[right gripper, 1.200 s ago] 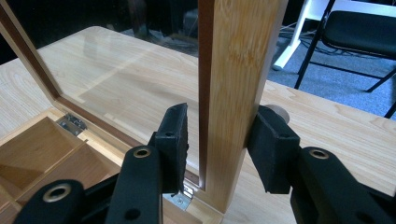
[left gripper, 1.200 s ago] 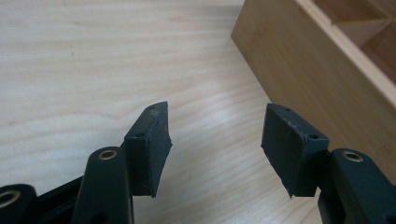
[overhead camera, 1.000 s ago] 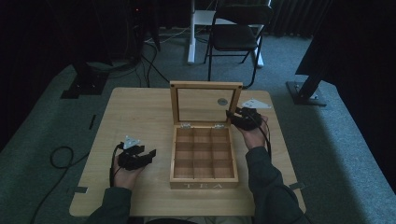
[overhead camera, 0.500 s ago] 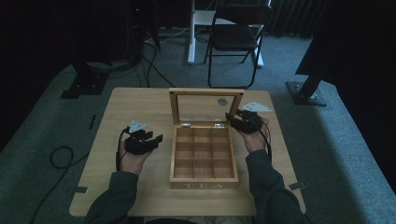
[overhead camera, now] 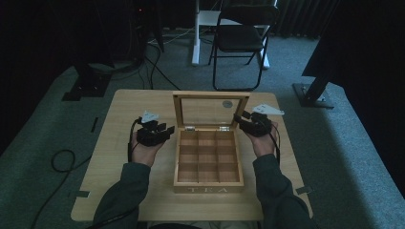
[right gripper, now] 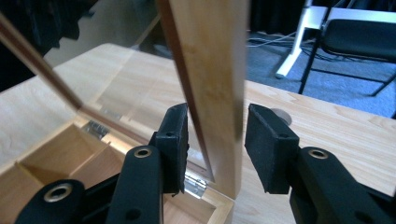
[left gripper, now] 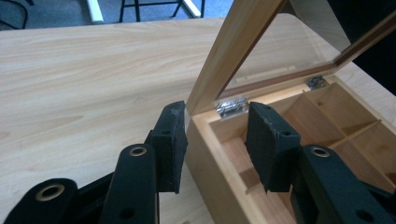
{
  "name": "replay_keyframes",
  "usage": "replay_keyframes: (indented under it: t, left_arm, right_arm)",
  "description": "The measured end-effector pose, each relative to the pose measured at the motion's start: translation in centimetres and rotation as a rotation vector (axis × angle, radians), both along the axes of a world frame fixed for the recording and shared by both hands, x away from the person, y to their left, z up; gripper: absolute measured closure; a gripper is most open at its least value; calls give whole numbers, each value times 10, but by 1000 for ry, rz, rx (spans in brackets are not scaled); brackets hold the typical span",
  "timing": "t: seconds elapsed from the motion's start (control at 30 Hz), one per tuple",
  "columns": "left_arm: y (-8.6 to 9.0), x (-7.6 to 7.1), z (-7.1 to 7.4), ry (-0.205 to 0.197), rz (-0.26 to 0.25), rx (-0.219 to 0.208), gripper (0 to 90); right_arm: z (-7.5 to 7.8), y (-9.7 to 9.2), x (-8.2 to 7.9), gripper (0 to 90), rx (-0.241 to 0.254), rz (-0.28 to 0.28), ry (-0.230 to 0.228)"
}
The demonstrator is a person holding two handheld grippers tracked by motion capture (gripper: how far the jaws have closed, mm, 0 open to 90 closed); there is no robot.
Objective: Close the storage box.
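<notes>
A wooden tea box (overhead camera: 208,188) with empty compartments sits mid-table, its glass lid (overhead camera: 210,110) standing upright. My left gripper (overhead camera: 167,131) is at the box's back left corner. Seen up close, the left gripper (left gripper: 217,135) has just been closing, and its jaws straddle the corner wall (left gripper: 210,154) below the lid frame (left gripper: 233,51), with space beside the right pad. My right gripper (overhead camera: 239,121) is at the lid's right edge. In the right gripper view its jaws (right gripper: 217,135) have closed slightly around the lid's side rail (right gripper: 212,60), a sliver apart from the right pad.
The light wooden table (overhead camera: 124,114) has bare room left of the box. A small round disc (right gripper: 280,114) lies behind the lid. A folding chair (overhead camera: 241,38) and cables (overhead camera: 62,160) are on the carpet beyond and beside the table.
My left hand has lifted from the table's left middle and moved forward and right to the box's back left corner. The right hand and the lid have stayed put.
</notes>
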State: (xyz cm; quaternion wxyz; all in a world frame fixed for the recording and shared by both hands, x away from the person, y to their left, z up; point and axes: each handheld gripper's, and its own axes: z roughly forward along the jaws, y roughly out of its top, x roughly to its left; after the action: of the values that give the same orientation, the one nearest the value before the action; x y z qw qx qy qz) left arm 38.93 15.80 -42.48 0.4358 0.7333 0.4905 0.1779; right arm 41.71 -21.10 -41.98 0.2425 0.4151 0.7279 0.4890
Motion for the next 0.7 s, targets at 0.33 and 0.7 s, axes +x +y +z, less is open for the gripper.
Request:
replay_keyframes:
  t: [0.33,0.7]
  left_arm:
    - [-10,8,11,-9,-5,5,624]
    - [-14,7,14,-25,-12,3,705]
  right_arm:
    - [-1,3,-3,561,-31,-9,-6]
    - [-7,2,-10,576,-50,-15,15]
